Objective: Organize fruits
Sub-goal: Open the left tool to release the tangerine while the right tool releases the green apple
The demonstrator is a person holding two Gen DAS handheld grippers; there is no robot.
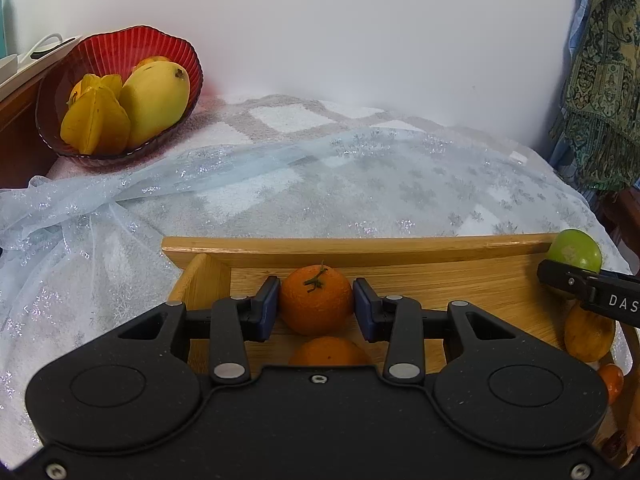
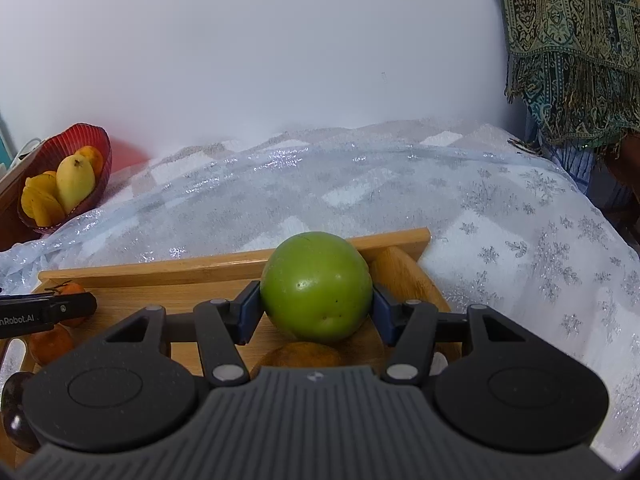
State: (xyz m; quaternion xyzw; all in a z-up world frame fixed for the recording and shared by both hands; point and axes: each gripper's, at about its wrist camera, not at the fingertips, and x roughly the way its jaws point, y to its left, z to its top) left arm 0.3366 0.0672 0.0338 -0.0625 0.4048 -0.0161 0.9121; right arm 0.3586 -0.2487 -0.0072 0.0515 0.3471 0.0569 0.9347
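Observation:
My left gripper [image 1: 316,306] is shut on an orange tangerine [image 1: 316,296] with a green stem, held over the left end of a wooden tray [image 1: 360,246]. A second tangerine [image 1: 330,352] lies just below it. My right gripper [image 2: 318,300] is shut on a round green fruit [image 2: 318,286] over the tray's [image 2: 160,270] right end, above a brownish fruit [image 2: 298,354]. In the left wrist view the green fruit [image 1: 576,254] shows at the far right. At the back left a red bowl [image 1: 120,40] holds a yellow mango [image 1: 156,100] and a starfruit [image 1: 96,120].
The tray sits on a bed with a glittery pale-blue cloth [image 1: 320,184]. A white wall runs behind it. A patterned green shawl [image 2: 572,40] hangs at the right. A dark fruit [image 2: 16,412] lies at the tray's near left. A wooden bedside table [image 1: 16,128] stands by the bowl.

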